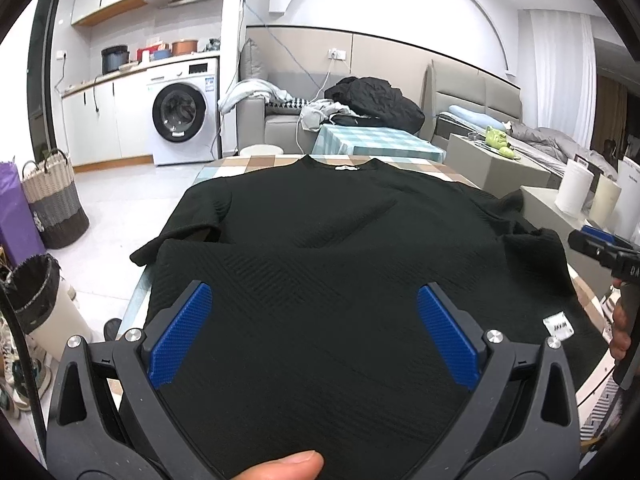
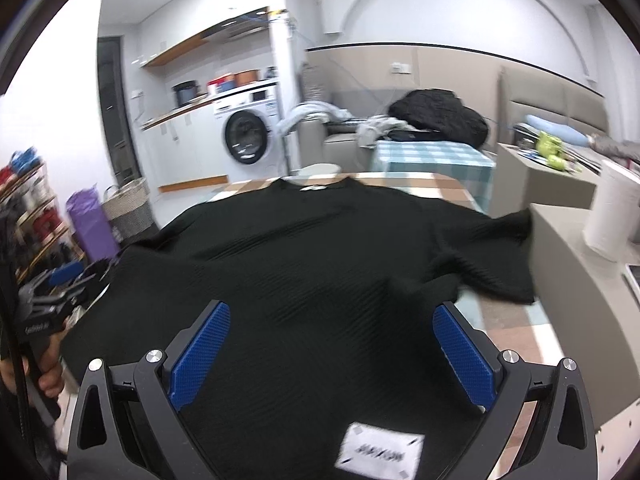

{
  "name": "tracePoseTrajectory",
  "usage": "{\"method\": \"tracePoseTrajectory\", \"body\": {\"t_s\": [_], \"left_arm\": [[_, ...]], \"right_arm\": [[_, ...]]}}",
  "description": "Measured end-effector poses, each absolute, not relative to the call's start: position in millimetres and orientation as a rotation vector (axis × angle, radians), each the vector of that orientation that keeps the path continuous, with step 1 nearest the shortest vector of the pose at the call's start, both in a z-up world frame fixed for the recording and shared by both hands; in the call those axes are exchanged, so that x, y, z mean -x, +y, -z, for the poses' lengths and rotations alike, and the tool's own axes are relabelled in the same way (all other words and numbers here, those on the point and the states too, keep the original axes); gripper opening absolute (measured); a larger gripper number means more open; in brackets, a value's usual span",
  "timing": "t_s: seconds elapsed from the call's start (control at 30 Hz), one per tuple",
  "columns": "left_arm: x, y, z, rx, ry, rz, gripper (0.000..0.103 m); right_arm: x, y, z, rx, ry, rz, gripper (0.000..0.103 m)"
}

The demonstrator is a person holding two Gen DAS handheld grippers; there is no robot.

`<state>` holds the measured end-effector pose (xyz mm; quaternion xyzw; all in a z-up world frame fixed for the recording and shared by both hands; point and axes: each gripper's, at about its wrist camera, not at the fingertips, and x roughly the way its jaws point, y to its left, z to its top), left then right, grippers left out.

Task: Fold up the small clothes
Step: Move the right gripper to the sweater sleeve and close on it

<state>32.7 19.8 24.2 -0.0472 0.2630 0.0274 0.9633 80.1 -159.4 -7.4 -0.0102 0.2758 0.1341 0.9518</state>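
Your left gripper (image 1: 314, 332) spread over shirt (image 1: 320, 240) | right gripper (image 2: 330, 360) spread | white tag (image 2: 380, 454) large only in right view

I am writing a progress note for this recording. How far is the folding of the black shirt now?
Done: the black shirt lies spread flat on the checked table, collar at the far end. In hand: nothing; the left gripper and right gripper are both open above the near hem. Left: every fold; both sleeves are out to the sides, and the white label shows near the hem.
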Motion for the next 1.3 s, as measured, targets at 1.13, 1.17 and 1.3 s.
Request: {"method": "tracePoseTrajectory", "body": {"t_s": [1.13, 1.17, 1.3], "left_arm": [[-174.8, 36.7, -0.6, 0.106, 0.661, -0.028, 0.092], [-175.8, 38.3, 0.5, 0.107, 0.658, -0.032, 0.092], [-183.9, 41.9, 2.9, 0.125, 0.654, -0.024, 0.092]], "right_arm": [[-226.1, -362.4, 65.5, -0.665, 0.888, 0.15, 0.063], [-227.9, -361.2, 64.9, -0.656, 0.887, 0.155, 0.062], [-236.6, -357.4, 63.1, -0.603, 0.884, 0.211, 0.044]]}}
